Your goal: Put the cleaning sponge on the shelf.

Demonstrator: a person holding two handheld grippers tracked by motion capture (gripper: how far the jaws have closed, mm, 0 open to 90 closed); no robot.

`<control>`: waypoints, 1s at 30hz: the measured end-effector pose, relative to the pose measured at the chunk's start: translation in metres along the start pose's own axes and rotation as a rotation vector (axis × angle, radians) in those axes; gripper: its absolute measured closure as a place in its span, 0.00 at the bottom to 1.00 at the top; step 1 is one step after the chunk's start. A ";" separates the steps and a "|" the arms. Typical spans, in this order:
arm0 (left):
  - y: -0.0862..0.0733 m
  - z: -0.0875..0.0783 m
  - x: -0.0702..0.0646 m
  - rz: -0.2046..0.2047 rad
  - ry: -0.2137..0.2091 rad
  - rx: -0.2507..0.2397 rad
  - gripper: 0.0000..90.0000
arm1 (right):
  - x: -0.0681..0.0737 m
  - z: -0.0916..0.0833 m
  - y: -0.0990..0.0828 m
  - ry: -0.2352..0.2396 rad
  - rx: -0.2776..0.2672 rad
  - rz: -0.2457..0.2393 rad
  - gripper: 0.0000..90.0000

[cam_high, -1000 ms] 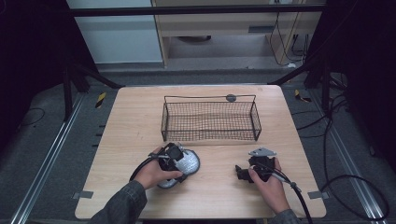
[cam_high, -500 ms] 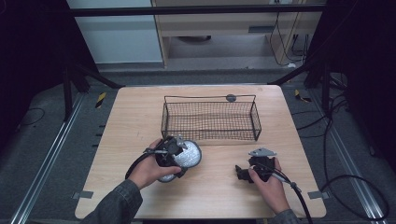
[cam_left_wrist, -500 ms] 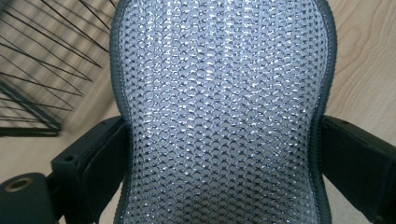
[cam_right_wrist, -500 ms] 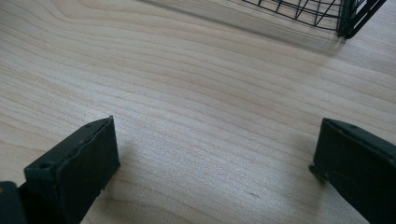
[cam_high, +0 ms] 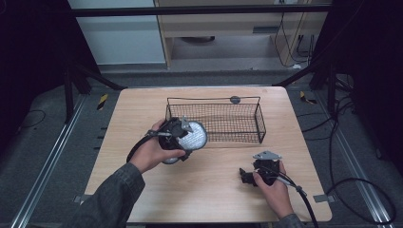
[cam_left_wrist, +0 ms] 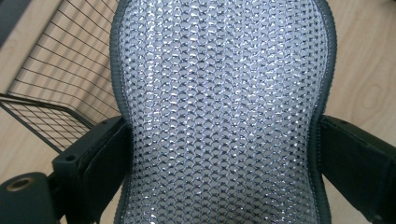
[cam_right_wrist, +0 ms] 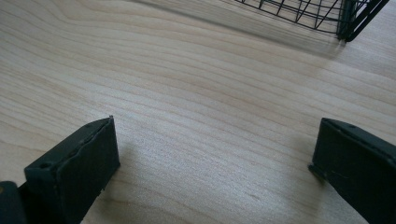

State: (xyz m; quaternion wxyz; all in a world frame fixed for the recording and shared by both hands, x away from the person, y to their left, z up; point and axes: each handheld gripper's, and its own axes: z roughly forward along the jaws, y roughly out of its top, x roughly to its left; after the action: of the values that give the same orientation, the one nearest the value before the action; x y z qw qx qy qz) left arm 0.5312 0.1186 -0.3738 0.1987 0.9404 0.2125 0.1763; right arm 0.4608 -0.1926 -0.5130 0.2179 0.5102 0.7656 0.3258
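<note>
My left gripper (cam_high: 183, 135) is shut on a round silver mesh pad (cam_high: 192, 134) with a dark rim, held above the table at the left front corner of the black wire basket (cam_high: 215, 118). In the left gripper view the silver mesh pad (cam_left_wrist: 219, 107) runs between both jaws, with the wire basket (cam_left_wrist: 60, 70) to its left. My right gripper (cam_high: 248, 176) rests low over the table's front right, open with nothing between its jaws. The right gripper view has bare wood between the jaws and the basket's corner (cam_right_wrist: 345, 18) far ahead.
The wooden table (cam_high: 142, 114) ends at its front edge just behind both hands. A small dark round object (cam_high: 235, 99) lies behind the basket's back rim. Cables trail from both grippers toward the front edge.
My left gripper has lifted the mesh pad off the table and carried it back and to the right, up to the basket's left front corner. The right gripper has stayed put.
</note>
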 end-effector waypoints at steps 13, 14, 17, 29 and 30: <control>0.034 0.006 0.037 0.051 0.026 -0.015 0.07 | 0.000 0.000 0.000 -0.002 -0.001 -0.005 0.01; 0.036 0.006 0.039 0.049 0.024 -0.014 0.07 | 0.000 0.000 0.000 -0.002 0.000 -0.005 0.01; 0.039 0.010 0.044 0.067 0.031 -0.005 0.07 | 0.000 0.000 0.000 -0.001 -0.001 -0.004 0.01; 0.050 0.009 0.063 0.119 0.081 0.008 0.07 | -0.001 0.001 0.001 0.004 -0.001 -0.009 0.00; 0.051 0.009 0.064 0.117 0.084 0.006 0.07 | -0.001 0.001 0.001 0.004 -0.001 -0.010 0.00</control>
State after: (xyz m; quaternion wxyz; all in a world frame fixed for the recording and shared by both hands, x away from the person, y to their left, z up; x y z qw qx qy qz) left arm 0.6059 0.1034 -0.3422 0.1762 0.9436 0.1658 0.2261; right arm 0.4623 -0.1928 -0.5132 0.2185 0.5055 0.7683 0.3262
